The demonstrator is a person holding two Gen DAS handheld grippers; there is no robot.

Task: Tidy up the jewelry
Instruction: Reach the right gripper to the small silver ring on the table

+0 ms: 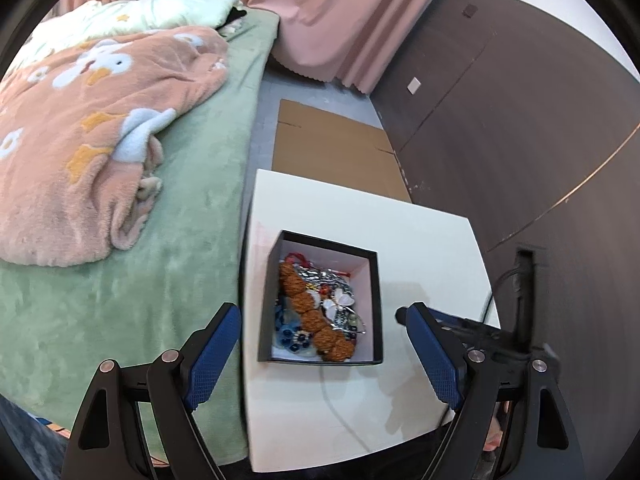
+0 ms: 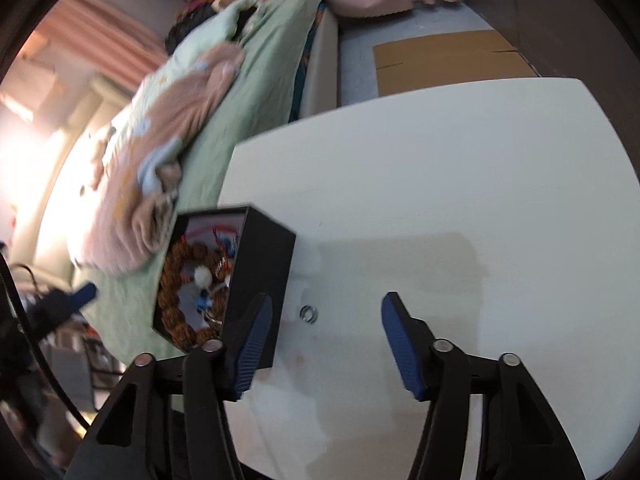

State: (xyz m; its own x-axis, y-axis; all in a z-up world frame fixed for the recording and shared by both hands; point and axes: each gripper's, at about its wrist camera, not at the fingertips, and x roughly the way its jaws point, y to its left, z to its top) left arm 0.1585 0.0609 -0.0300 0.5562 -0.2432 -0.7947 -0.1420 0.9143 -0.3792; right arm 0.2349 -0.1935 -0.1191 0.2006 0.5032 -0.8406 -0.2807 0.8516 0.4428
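Observation:
A black box with a pale lining stands on the white table. It holds a brown bead bracelet, a white butterfly piece, blue flower pieces and other jewelry. My left gripper is open above the box, with its fingers on either side of it. In the right wrist view the box stands left of centre and a small silver ring lies on the table just right of it. My right gripper is open, with the ring between its fingertips. The right gripper also shows in the left wrist view.
A bed with a green sheet and a pink blanket runs along the table's left edge. Flat cardboard lies on the floor beyond the table. A dark brown wall is to the right. A cable hangs at the table's right edge.

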